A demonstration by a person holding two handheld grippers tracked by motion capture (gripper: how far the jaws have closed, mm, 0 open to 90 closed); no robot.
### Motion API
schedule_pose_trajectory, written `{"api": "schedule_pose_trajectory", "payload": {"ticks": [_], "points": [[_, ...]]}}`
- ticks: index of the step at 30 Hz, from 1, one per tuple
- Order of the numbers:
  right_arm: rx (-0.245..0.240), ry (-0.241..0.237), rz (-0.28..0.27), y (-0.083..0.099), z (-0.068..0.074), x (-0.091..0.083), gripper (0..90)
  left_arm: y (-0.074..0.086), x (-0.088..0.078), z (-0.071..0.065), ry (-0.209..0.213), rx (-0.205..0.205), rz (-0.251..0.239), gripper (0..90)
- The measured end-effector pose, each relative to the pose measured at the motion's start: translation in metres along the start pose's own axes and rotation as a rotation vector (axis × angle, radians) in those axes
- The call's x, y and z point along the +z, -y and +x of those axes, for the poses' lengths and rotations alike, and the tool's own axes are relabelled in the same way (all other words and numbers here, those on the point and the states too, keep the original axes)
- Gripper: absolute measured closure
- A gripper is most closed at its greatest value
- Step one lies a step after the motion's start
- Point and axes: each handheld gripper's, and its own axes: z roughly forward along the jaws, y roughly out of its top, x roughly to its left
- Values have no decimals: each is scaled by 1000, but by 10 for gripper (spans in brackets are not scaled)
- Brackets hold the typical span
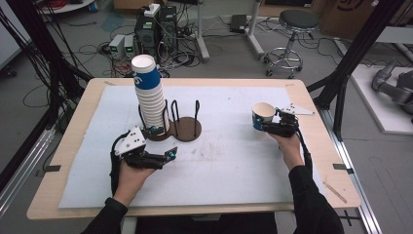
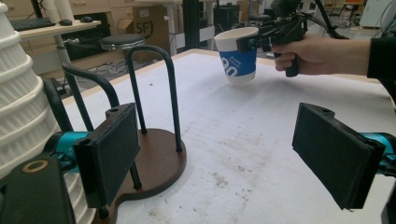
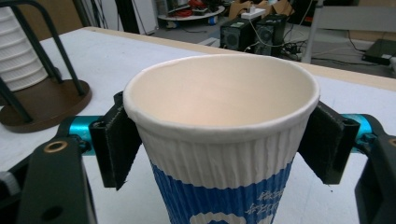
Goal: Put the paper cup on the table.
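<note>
My right gripper (image 1: 271, 122) is clamped on a single paper cup (image 1: 263, 116), one black pad pressed to each side just under the rolled rim, and I hold it upright above the right part of the table (image 1: 68, 146), well apart from the rack and not far from the table's right edge. In the left gripper view the cup (image 2: 239, 58) hangs clear of the white mat (image 2: 243, 140), with bare, scuffed mat running between it and the rack. My left gripper (image 1: 163, 155) rests low over the mat in front of the rack, jaws standing wide with nothing between them, its foam-faced pads flat and rectangular. The rack (image 1: 181, 127) is a dark brown wooden base of rounded lobes with thin black metal hoops rising from it; the hoops on its right side stand empty. On its left side the stack of cups (image 1: 150, 92) leans a little, tall, white and ribbed with a blue band on the topmost one. The held cup is ribbed cardboard, cream inside, white at the top and blue with white print lower down. The mat covers nearly all of the pale wooden tabletop, leaving a narrow wooden border along every edge, and the widest open stretch lies in the middle between my two hands.
</note>
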Motion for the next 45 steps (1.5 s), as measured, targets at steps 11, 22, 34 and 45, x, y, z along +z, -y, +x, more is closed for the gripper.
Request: {"api": "schedule_pose_trajectory", "payload": {"ticks": [11,22,34,45], "points": [[14,35,31,4,-4,3,227,0,0,-1,2,9,0,148],[31,38,51,5,-6,0,219,0,1,-1,2,5,4,149],[11,70,106,4,0,-8,193,0,0,-2,-2,6,8,149],[30,82,139,6,4,-11,177,-1,0,-2,-6,11,7,148]]}}
